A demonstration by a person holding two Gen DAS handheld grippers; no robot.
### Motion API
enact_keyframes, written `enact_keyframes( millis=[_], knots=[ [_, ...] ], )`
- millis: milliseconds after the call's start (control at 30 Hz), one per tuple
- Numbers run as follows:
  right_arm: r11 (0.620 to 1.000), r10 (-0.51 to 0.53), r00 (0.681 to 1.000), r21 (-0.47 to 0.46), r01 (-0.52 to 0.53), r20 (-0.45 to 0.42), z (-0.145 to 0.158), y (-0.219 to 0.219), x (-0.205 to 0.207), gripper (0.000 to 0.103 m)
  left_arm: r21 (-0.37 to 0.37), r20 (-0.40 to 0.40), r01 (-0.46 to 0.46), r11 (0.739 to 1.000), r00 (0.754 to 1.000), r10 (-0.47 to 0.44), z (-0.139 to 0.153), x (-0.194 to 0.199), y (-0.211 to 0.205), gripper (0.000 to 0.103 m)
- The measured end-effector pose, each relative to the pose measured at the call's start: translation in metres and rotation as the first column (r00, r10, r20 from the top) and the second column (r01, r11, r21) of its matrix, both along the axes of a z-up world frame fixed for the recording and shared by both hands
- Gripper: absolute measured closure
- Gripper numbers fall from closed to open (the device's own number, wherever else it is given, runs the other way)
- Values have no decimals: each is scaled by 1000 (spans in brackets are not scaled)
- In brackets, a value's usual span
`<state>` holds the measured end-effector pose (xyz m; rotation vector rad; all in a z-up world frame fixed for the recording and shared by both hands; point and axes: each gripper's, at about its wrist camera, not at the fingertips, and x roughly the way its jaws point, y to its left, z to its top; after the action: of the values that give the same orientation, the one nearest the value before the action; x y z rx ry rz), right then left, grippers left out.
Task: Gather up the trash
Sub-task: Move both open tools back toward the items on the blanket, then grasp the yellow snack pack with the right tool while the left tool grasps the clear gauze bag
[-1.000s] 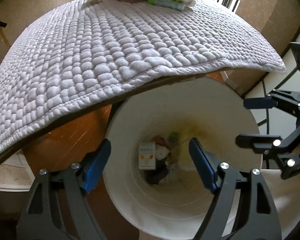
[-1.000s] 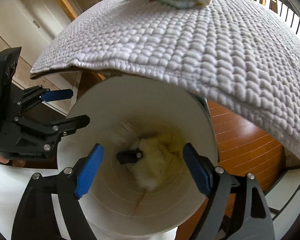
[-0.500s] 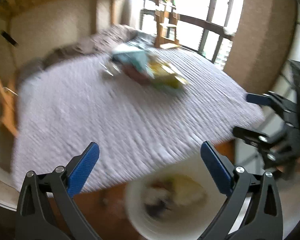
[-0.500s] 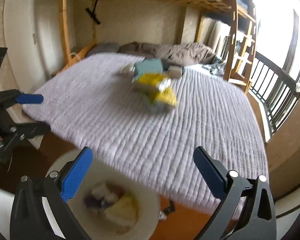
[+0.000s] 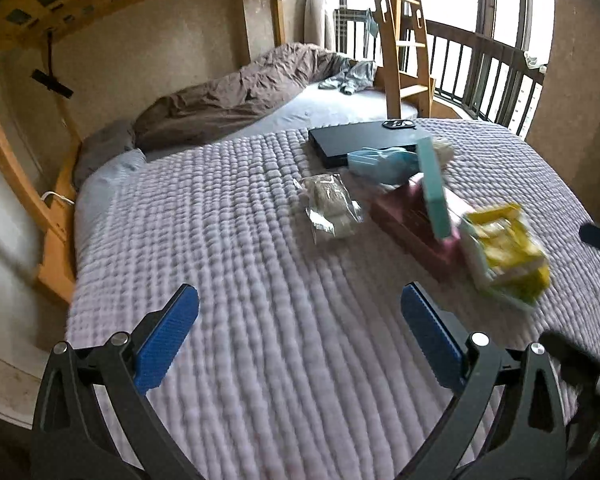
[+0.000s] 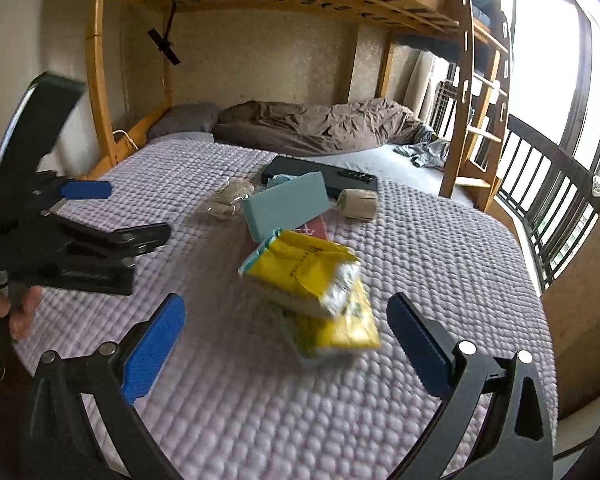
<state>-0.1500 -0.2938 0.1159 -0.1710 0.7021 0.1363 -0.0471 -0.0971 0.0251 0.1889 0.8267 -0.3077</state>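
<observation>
Trash lies in a heap on the lilac quilted bed [image 5: 260,320]: yellow snack packets [image 6: 316,292] [image 5: 508,252], a teal box [image 6: 286,204] [image 5: 432,188] leaning on a pink box [image 5: 412,228], a clear wrapper [image 5: 332,208] [image 6: 228,198] and a beige roll [image 6: 358,204]. My left gripper [image 5: 296,332] is open and empty above the quilt, short of the wrapper. My right gripper [image 6: 284,340] is open and empty, just in front of the yellow packets. The left gripper also shows at the left of the right wrist view [image 6: 100,216].
A black flat box [image 5: 364,142] [image 6: 320,178] lies behind the heap. A brown duvet [image 6: 320,126] lies along the wall. A wooden bunk ladder [image 6: 476,112] and a dark railing [image 6: 548,200] stand to the right.
Both grippers have lifted from over the white bin and now face across the bed toward the trash heap. The bin has left both views. Both stay open.
</observation>
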Motion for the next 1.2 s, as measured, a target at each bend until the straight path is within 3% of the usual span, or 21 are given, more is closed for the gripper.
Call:
enact_keyframes(
  millis=[200, 367, 467, 567, 700, 800, 867, 900, 933, 1000, 1200],
  knots=[
    [999, -14, 999, -45, 13, -32, -17, 4, 36, 4, -8, -50, 22, 1000, 999, -22, -7, 26, -12, 1],
    [1000, -14, 999, -28, 12, -41, -21, 3, 41, 4, -14, -66, 49, 999, 997, -50, -15, 46, -23, 3],
    [1000, -8, 999, -28, 7, -38, -23, 7, 34, 4, -16, -67, 58, 998, 996, -59, -16, 56, -27, 11],
    [1000, -2, 999, -29, 1, -37, -25, 11, 32, 4, -37, -87, 73, 997, 993, -76, -17, 63, -28, 29],
    [1000, -1, 999, -30, -1, -39, -27, 11, 36, 5, -50, -88, 90, 995, 992, -94, -17, 65, -29, 36],
    [1000, 2, 999, -29, -4, -48, -29, 11, 37, 6, -58, -92, 101, 993, 990, -106, -15, 66, -27, 35],
    [1000, 4, 999, -29, -5, -46, -30, 12, 33, 6, -96, -107, 99, 990, 988, -109, -13, 68, -23, 22],
    [1000, 6, 999, -23, -7, -43, -29, 12, 33, 6, -112, -111, 87, 990, 989, -100, -12, 68, -19, 7],
    [1000, 6, 999, -20, -7, -41, -29, 12, 31, 5, -126, -106, 70, 990, 991, -84, -10, 68, -15, 3],
    [1000, 8, 999, -17, -8, -38, -27, 12, 31, 6, -149, -106, 58, 987, 992, -74, -9, 70, -10, 3],
    [1000, 8, 999, -17, -9, -45, -28, 14, 32, 6, -101, -95, 55, 993, 993, -64, -6, 76, -17, 3]
  ],
)
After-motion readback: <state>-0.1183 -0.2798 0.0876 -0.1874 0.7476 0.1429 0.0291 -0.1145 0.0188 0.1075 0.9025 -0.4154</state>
